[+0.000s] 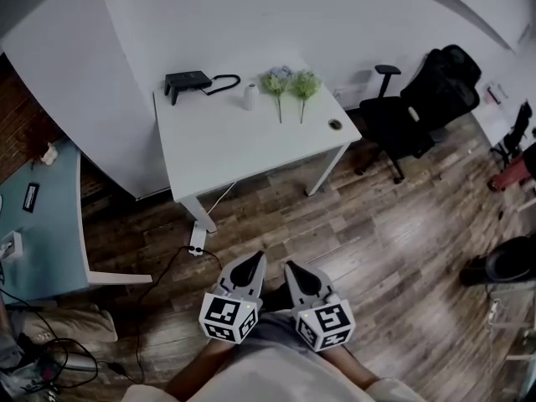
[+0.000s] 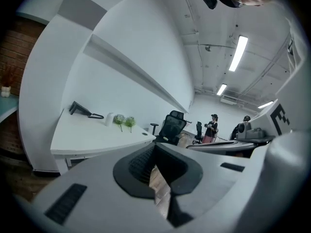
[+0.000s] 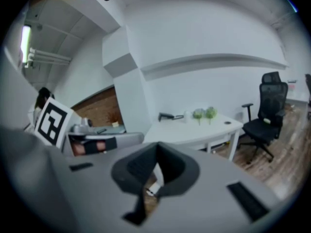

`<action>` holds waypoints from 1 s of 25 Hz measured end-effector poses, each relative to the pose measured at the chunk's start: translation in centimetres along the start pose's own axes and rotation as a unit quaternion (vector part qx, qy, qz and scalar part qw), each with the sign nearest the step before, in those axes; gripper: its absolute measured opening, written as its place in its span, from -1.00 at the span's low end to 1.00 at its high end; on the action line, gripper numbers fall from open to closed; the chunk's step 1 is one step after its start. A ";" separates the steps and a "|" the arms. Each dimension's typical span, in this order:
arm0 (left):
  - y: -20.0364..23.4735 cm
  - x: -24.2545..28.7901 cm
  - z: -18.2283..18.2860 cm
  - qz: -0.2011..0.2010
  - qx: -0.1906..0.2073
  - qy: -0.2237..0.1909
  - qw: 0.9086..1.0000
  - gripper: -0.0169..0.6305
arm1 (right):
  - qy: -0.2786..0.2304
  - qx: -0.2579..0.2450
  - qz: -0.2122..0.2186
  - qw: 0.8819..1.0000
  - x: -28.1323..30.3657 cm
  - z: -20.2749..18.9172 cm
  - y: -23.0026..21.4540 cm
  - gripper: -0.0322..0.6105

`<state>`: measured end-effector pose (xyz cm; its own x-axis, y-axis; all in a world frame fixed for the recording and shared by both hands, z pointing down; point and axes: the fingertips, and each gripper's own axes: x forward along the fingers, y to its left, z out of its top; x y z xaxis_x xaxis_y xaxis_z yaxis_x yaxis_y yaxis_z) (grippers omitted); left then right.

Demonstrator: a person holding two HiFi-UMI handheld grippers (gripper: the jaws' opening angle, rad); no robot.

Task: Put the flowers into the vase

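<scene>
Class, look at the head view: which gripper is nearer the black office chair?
Right. The right gripper is down-left of the black office chair, well apart from it. The left gripper sits further left still, on the right gripper's far side.

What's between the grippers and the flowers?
Head view: wood floor, then bare tabletop up to the flowers. A power strip lies off to the left.

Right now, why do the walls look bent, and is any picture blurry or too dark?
Head view: wide lens bows the white wall, light dim, yet the white rectangular table and green-headed flower stems are sharp. Left gripper view: strongest curving, black corners, glare from the long ceiling lamp. Right gripper view: softest, the black office chair slightly blurred.
</scene>
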<state>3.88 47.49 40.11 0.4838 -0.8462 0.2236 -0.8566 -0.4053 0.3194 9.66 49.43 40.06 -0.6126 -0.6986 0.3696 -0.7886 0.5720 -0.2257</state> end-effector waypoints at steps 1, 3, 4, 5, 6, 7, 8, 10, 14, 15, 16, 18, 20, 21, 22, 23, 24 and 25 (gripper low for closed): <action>0.1 0.1 0.1 0.000 0.000 -0.001 1.000 -0.88 | 0.000 0.003 0.002 1.000 0.0 -0.1 0.0 -0.83; 0.2 0.2 0.1 0.000 -0.001 0.000 1.000 -0.88 | 0.001 0.008 0.004 1.000 0.1 -0.1 0.0 -0.83; 0.3 0.3 0.0 0.000 -0.003 0.001 1.000 -0.88 | 0.002 0.009 0.005 1.000 0.1 -0.1 0.0 -0.83; 0.3 0.4 0.0 -0.001 -0.004 0.003 1.000 -0.88 | 0.001 0.009 0.005 1.000 0.2 -0.1 -0.1 -0.83; 0.2 0.5 -0.1 -0.002 -0.006 0.006 1.000 -0.88 | 0.000 0.010 0.005 1.000 0.2 -0.2 -0.1 -0.83; 0.1 0.5 -0.3 -0.004 -0.007 0.008 1.000 -0.88 | 0.000 0.010 0.005 1.000 0.3 -0.3 -0.2 -0.83; -0.1 0.6 -0.4 -0.007 -0.006 0.010 1.000 -0.88 | 0.000 0.011 0.005 1.000 0.3 -0.3 -0.2 -0.83; -0.4 0.8 -0.5 -0.009 -0.005 0.013 1.000 -0.88 | 0.004 0.014 0.007 1.000 0.5 -0.4 -0.3 -0.83; 0.4 1.5 -0.6 -0.004 -0.014 0.021 1.000 -0.88 | 0.011 0.018 0.010 1.000 1.6 -0.1 -0.9 -0.83; 0.6 1.7 -0.7 -0.002 -0.017 0.023 1.000 -0.88 | 0.012 0.018 0.010 1.000 1.8 0.0 -1.1 -0.83; 0.8 1.9 -0.7 0.000 -0.019 0.026 0.999 -0.88 | 0.014 0.018 0.011 1.000 2.1 0.0 -1.3 -0.83; 1.1 2.5 -0.7 0.002 -0.021 0.029 0.999 -0.88 | 0.016 0.019 0.012 1.000 2.6 0.1 -1.7 -0.83; 1.5 3.1 -0.7 0.003 -0.024 0.033 0.999 -0.88 | 0.022 0.020 0.013 0.999 3.2 0.2 -2.2 -0.83; 1.7 3.5 -0.6 0.004 -0.026 0.035 0.999 -0.88 | 0.023 0.021 0.014 0.999 3.5 0.3 -2.4 -0.83; 1.9 3.9 -0.6 0.005 -0.028 0.036 0.999 -0.88 | 0.024 0.021 0.015 0.999 3.9 0.4 -2.7 -0.83; 2.1 4.3 -0.5 0.006 -0.029 0.038 0.999 -0.88 | 0.024 0.021 0.015 0.999 4.2 0.6 -3.0 -0.83; 2.4 4.7 -0.4 0.006 -0.030 0.038 0.999 -0.88 | 0.024 0.022 0.015 0.999 4.6 0.7 -3.3 -0.83; 2.5 5.2 -0.3 0.007 -0.030 0.039 0.999 -0.88 | 0.025 0.023 0.015 0.999 4.9 0.9 -3.6 -0.83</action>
<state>4.26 42.18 42.35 0.4869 -0.8210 0.2981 -0.8517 -0.3704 0.3708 9.46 43.57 41.92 -0.6342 -0.6583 0.4055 -0.7717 0.5716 -0.2791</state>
